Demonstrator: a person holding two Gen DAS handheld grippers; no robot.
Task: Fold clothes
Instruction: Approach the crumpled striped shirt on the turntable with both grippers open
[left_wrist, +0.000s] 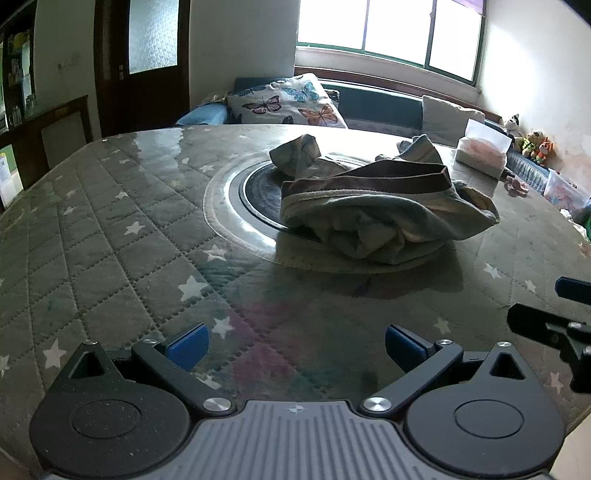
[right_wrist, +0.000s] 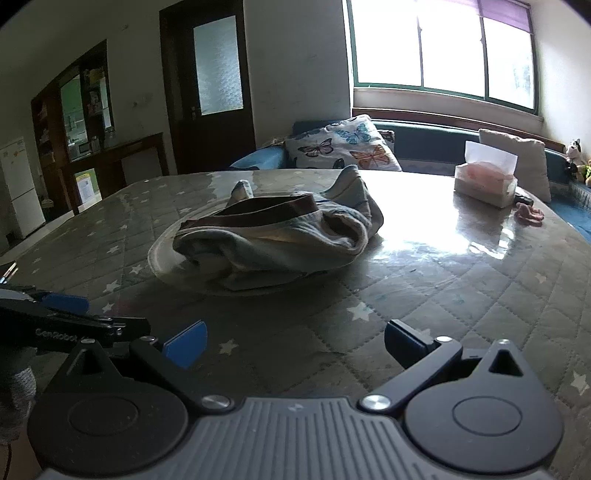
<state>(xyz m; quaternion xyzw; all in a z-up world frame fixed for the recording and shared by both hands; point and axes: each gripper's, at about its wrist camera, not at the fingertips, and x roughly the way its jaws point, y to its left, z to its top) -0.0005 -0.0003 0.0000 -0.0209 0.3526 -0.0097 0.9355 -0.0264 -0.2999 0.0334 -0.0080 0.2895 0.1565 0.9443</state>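
Note:
A crumpled pale grey-blue garment with a brown waistband (left_wrist: 380, 206) lies in a heap on the round centre disc of the table; it also shows in the right wrist view (right_wrist: 280, 232). My left gripper (left_wrist: 297, 347) is open and empty, low over the table, well short of the garment. My right gripper (right_wrist: 295, 343) is open and empty too, also short of the garment. The right gripper's fingers (left_wrist: 546, 317) show at the right edge of the left wrist view. The left gripper's fingers (right_wrist: 66, 314) show at the left edge of the right wrist view.
The table (left_wrist: 110, 229) has a quilted star-patterned cover under glass, with a round turntable disc (left_wrist: 255, 199) in the middle. A tissue box (right_wrist: 484, 181) and a small pink thing (right_wrist: 530, 216) sit at the far right. A sofa with a butterfly cushion (right_wrist: 340, 147) stands behind.

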